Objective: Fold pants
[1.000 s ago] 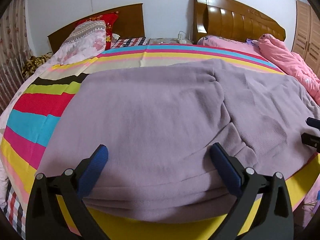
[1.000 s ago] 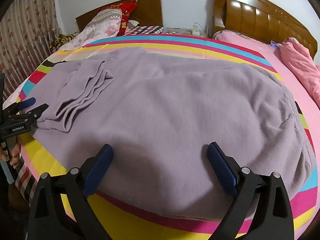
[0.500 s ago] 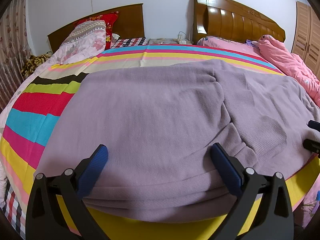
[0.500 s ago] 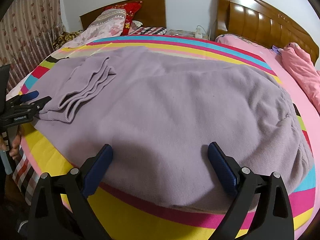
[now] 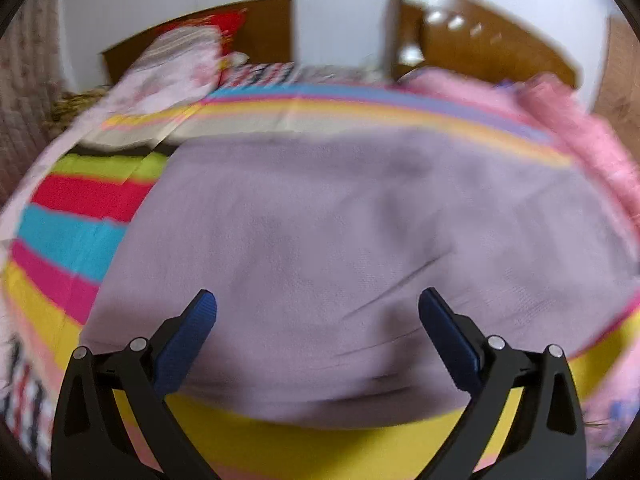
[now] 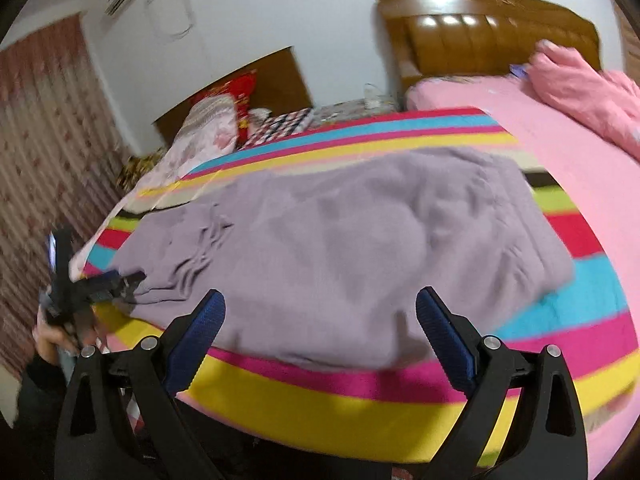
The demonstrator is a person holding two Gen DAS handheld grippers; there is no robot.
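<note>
- We find the lilac knit pants (image 5: 320,240) lying spread across the striped bedspread (image 5: 72,236) of the near bed, reaching close to its front edge; both views are blurred.
- Our left tongs (image 5: 318,304) stand wide apart with nothing between the blue pads (image 5: 188,340), poised above the near edge of the pants.
- Our right tongs (image 6: 320,304) are likewise spread and empty, held above the near hem toward the right end of the garment.
- In the right wrist view, the left tongs (image 6: 124,278) appear at the bunched left end of the pants; whether they touch the fabric we cannot tell. A hand (image 6: 52,332) holds them.
- A pink bed (image 6: 560,128) adjoins on the right, with a wooden headboard (image 6: 480,32) behind it.
- Pillows (image 6: 208,128) lie at the head of the striped bed.
</note>
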